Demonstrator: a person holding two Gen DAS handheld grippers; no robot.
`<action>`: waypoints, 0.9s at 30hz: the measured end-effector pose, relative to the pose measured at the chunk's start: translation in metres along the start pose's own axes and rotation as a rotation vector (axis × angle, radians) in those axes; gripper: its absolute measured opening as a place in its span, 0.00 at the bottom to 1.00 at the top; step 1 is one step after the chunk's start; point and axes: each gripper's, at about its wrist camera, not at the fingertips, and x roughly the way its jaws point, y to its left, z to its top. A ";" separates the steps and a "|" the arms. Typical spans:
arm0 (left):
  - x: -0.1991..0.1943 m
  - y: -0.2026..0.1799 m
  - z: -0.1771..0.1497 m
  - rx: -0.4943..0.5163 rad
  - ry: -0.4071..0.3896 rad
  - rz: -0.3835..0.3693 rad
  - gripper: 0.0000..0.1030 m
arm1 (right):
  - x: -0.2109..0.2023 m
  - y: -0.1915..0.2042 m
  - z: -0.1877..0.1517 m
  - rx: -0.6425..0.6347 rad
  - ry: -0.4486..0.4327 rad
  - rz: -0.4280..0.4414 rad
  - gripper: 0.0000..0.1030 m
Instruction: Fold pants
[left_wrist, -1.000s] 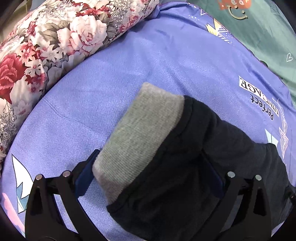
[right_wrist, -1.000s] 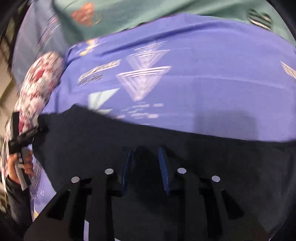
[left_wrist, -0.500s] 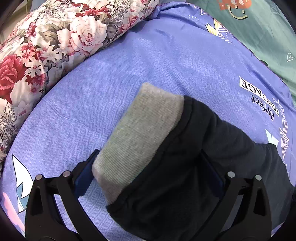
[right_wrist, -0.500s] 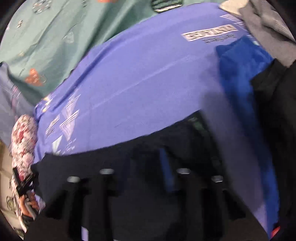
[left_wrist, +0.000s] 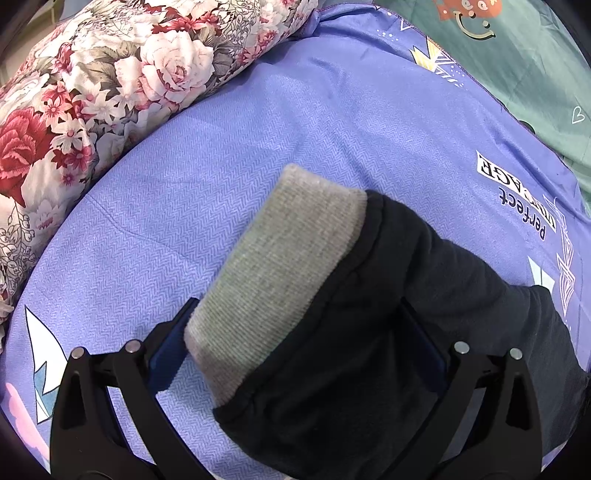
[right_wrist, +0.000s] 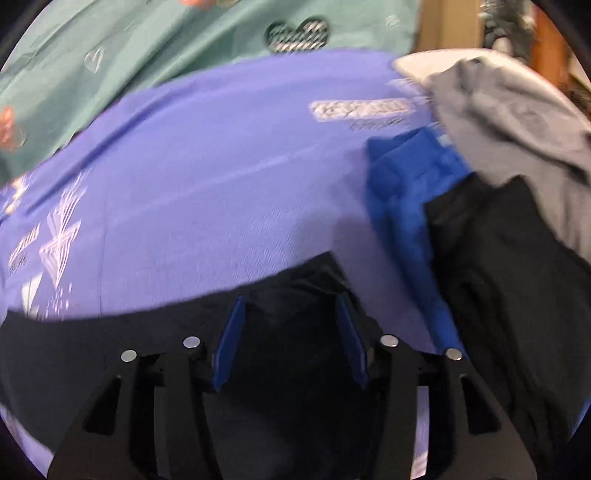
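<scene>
Folding black pants (left_wrist: 388, 332) on a bed covered by a purple sheet (left_wrist: 258, 166); the step in hand reads as setting down one end and smoothing the fold.

The left tongs (left_wrist: 299, 350) are standing wide around the grey ribbed cuff (left_wrist: 273, 266) end of the pants. Pads are not clearly pressing, so I'm calling them released and straddling the cloth; the right pad is part-hidden by black fabric.

The right tongs (right_wrist: 291, 332) are opening over the other end of the pants (right_wrist: 288, 295). Dark fabric is lying between the blue pads (right_wrist: 229, 332), but no pinch is showing, so nothing is gripped. The view is motion-blurred.

Doing it well, as a judgement: keep the left end pinned while the right side lets go cleanly, so the layer is not dragging. Check that the edges are lining up before the next fold. Keep away from the pile at the right: a blue garment (right_wrist: 402, 192), a grey garment (right_wrist: 509, 122) and another black garment (right_wrist: 509, 277) are lying just beside the pants and could be snagged.

Writing: the sheet is printing "Perfect" (left_wrist: 522, 210) with a boxed word (left_wrist: 511, 171) beside it, only partly readable, ending in "AGE". The boxed print in the right view is too blurred to read. A floral quilt (left_wrist: 110, 85) and a green sheet (left_wrist: 517, 55) are bordering the purple one.
</scene>
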 end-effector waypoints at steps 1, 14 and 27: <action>0.000 0.000 -0.001 -0.001 -0.001 0.003 0.98 | -0.007 0.006 -0.001 -0.013 -0.019 0.010 0.58; 0.000 -0.001 -0.002 0.001 -0.003 -0.003 0.98 | -0.002 0.123 -0.031 -0.098 0.112 0.337 0.72; -0.023 0.016 0.000 -0.156 -0.013 -0.008 0.98 | -0.003 0.064 -0.018 -0.068 -0.027 0.102 0.75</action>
